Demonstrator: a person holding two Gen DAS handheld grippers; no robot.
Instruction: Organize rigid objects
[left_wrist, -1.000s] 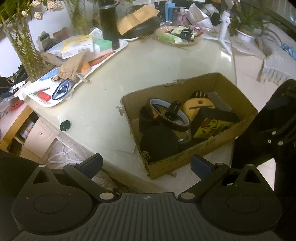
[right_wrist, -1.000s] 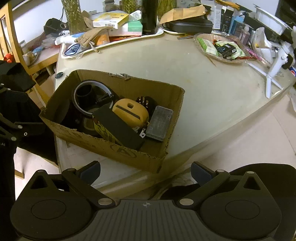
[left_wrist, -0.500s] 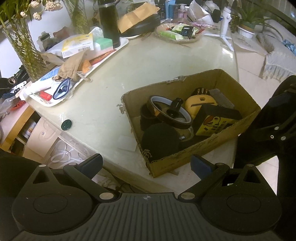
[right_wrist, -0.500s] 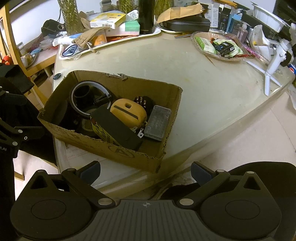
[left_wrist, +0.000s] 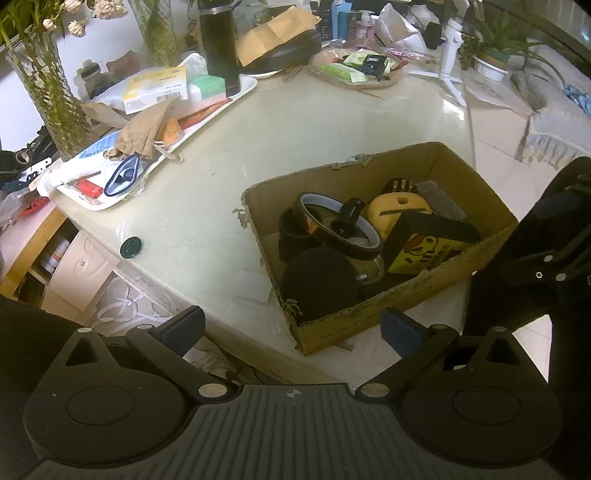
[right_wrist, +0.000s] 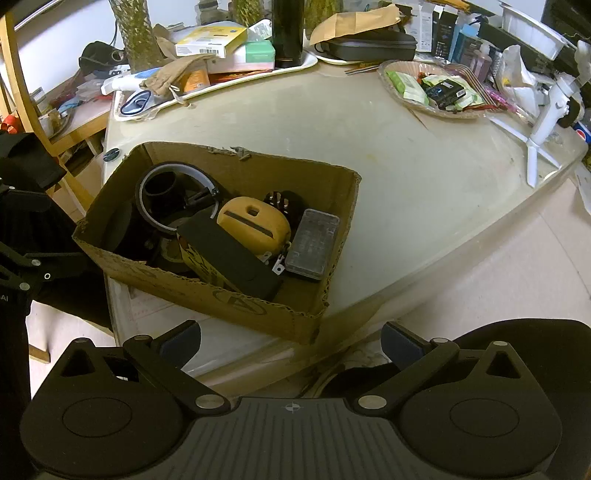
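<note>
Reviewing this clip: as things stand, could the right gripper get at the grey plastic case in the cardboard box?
Probably yes. The right gripper is open and empty, and the grey plastic case lies uncovered on top at the nearer end of the cardboard box.

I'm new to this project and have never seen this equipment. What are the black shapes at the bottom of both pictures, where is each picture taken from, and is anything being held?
No robot here: a person holds a two-finger gripper in each hand, with a fisheye camera on each looking along its fingers. The black shapes are those tools. One picture looks from the left gripper, the other from the right gripper. Both are open and hold nothing. They face a cardboard box near the edge of a pale table. Inside lie a yellow rounded case, a tape roll and a small grey case. Cluttered trays sit further back.
</note>
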